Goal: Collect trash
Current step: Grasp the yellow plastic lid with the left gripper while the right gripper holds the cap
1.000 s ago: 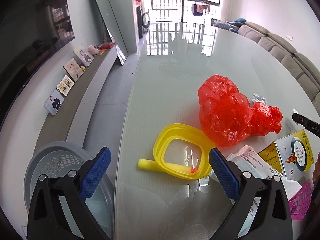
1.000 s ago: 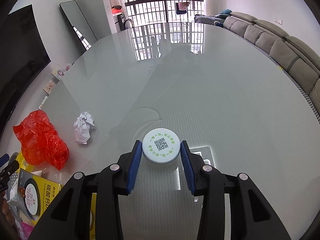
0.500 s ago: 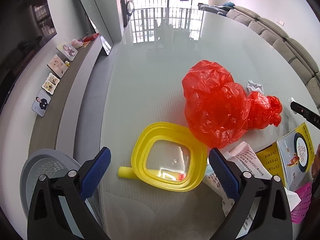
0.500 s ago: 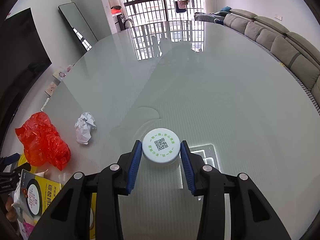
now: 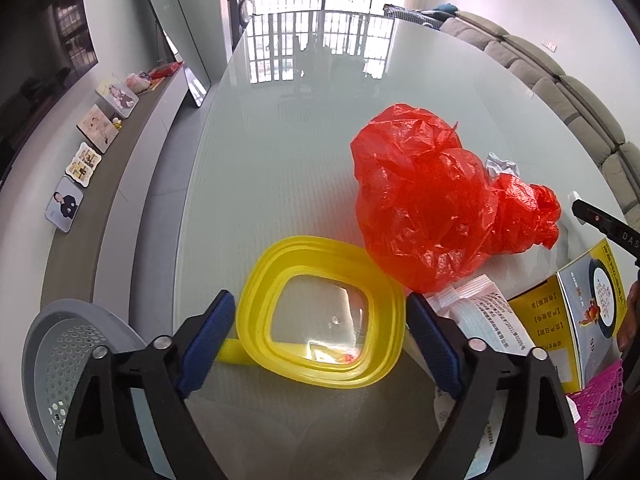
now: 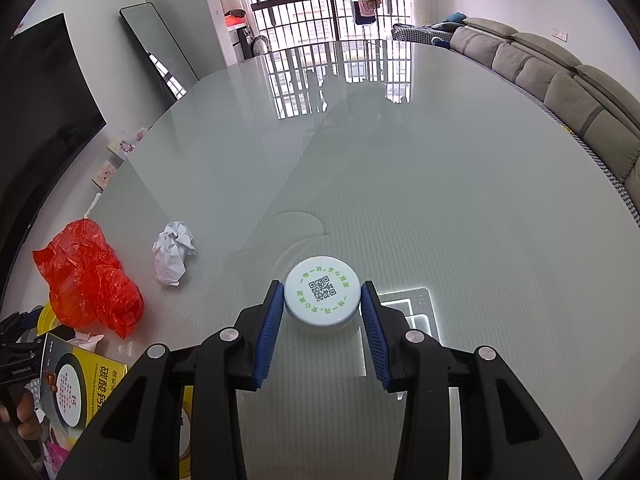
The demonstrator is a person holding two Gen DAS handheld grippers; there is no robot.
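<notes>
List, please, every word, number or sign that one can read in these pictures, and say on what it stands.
"碳酸钙": on the yellow box; the smaller print beside it is too small to read.
"DAS": on the black bar at the right edge, cut off there.
A QR code inside a ring of green characters too small to read surely: on the white cap.
Fine print, unreadable: on the white sachet.

**Readable print on the bench**

A white round cap between the right tool's pads carries a QR code ringed by green Chinese characters. Left of that tool, a yellow box reads "碳酸钙". A black device right of the left tool shows "DAS".
</notes>
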